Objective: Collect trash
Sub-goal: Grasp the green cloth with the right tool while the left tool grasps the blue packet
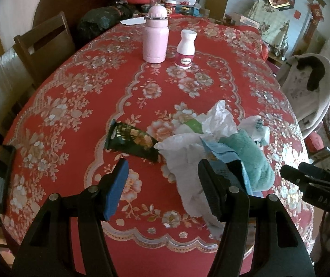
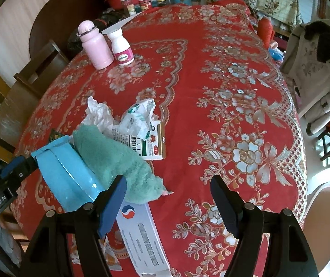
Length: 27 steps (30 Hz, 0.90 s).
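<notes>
While both grippers are held low over the near edge of the red floral tablecloth (image 1: pixel 72 97), each wrist view shows something hidden from the other. From the left wrist, a dark green foil snack wrapper (image 1: pixel 132 142) is seen whole, lying flat with its long axis running from its flared end at the far left down to the right, where it meets the crumpled white plastic bag (image 1: pixel 188 161). From the right wrist only a corner of that wrapper shows, but a green-and-white melon-flavour carton (image 2: pixel 152 142) and a long white printed box (image 2: pixel 142 237) at the table edge are revealed; the box's long axis runs away from the edge. A teal fluffy cloth (image 2: pixel 118 161) is draped beside a light blue plastic dustpan (image 2: pixel 65 175), which lies between the two grippers. The left gripper (image 1: pixel 162 184) is spread wide with nothing between its blue pads, its right finger touching the white bag. The right gripper (image 2: pixel 168 198) is likewise wide apart and holds nothing. A pink insulated flask (image 1: pixel 155 37) and a small white pill bottle (image 1: pixel 185 49) stand upright together further back.
</notes>
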Each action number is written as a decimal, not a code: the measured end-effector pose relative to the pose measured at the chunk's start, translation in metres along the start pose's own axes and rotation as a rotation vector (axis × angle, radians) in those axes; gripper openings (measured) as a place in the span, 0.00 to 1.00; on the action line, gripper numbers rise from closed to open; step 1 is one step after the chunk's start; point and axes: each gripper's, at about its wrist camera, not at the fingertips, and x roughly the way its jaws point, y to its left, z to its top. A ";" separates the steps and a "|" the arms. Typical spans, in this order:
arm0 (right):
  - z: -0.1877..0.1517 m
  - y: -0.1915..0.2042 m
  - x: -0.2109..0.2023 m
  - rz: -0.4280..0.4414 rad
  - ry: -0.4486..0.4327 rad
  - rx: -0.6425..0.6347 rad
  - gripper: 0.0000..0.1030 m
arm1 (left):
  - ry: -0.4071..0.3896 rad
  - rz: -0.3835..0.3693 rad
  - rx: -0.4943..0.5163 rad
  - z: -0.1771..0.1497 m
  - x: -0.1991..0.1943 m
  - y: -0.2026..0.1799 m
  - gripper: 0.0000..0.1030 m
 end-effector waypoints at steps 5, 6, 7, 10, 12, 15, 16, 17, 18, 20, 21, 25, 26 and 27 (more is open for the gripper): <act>0.006 0.007 0.005 0.012 0.000 0.005 0.71 | 0.003 0.008 -0.006 0.005 0.001 0.012 0.59; 0.007 0.009 0.005 0.014 -0.001 0.005 0.71 | 0.006 0.007 -0.009 0.006 0.002 0.015 0.59; 0.008 0.010 0.006 0.016 -0.002 0.005 0.71 | 0.010 0.003 -0.013 0.006 0.002 0.019 0.59; 0.011 0.015 0.006 0.022 -0.007 0.001 0.71 | 0.032 -0.034 -0.038 0.008 0.004 0.030 0.59; 0.013 0.019 0.005 0.030 -0.010 0.001 0.71 | 0.048 -0.063 -0.054 0.009 0.006 0.036 0.59; 0.014 0.022 0.006 0.039 -0.014 0.002 0.71 | 0.076 -0.103 -0.071 0.010 0.009 0.042 0.59; 0.014 0.022 0.007 0.034 -0.014 0.002 0.71 | 0.082 -0.115 -0.075 0.010 0.009 0.044 0.59; 0.014 0.023 0.009 0.031 -0.010 0.003 0.71 | 0.089 -0.133 -0.075 0.011 0.010 0.044 0.59; 0.014 0.023 0.011 0.034 -0.004 0.006 0.71 | 0.094 -0.150 -0.072 0.011 0.009 0.043 0.59; 0.015 0.024 0.012 0.048 0.002 0.006 0.71 | 0.102 -0.180 -0.067 0.012 0.008 0.041 0.59; 0.015 0.026 0.013 0.052 0.001 0.001 0.71 | 0.106 -0.197 -0.062 0.012 0.007 0.040 0.59; 0.016 0.037 0.020 0.065 0.013 -0.041 0.71 | 0.121 -0.241 -0.044 0.016 0.006 0.032 0.59; 0.017 0.039 0.025 0.068 0.021 -0.054 0.71 | 0.123 -0.250 -0.039 0.017 0.005 0.030 0.59; 0.018 0.040 0.030 0.066 0.033 -0.060 0.71 | 0.124 -0.256 -0.034 0.018 0.005 0.029 0.59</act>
